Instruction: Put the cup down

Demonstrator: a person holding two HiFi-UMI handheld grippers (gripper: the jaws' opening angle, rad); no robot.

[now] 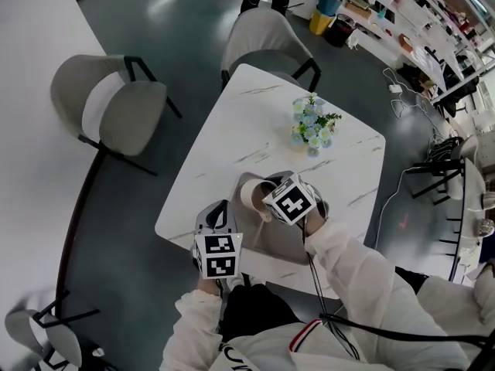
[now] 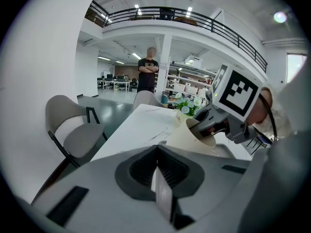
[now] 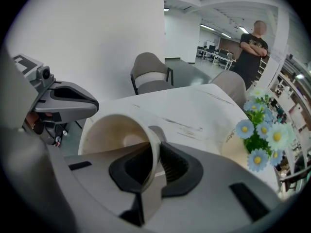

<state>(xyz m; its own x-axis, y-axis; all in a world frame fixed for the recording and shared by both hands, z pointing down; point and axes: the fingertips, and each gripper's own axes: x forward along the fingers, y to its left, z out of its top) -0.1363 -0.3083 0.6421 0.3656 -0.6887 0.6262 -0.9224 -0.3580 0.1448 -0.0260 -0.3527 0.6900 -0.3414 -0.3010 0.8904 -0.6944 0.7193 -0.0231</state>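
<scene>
A cream paper cup hangs tilted on its side over the near part of the white marble table. My right gripper is shut on its rim. In the right gripper view the cup shows its empty inside, with the rim wall pinched between the jaws of the right gripper. The left gripper view has the cup ahead, mouth up and to the right. My left gripper sits just left of the cup near the table's front edge. Its jaws are shut with nothing in them.
A small pot of blue and white flowers stands on the table beyond the cup. Grey chairs stand at the left and at the far side. A person stands past the far chair with arms folded.
</scene>
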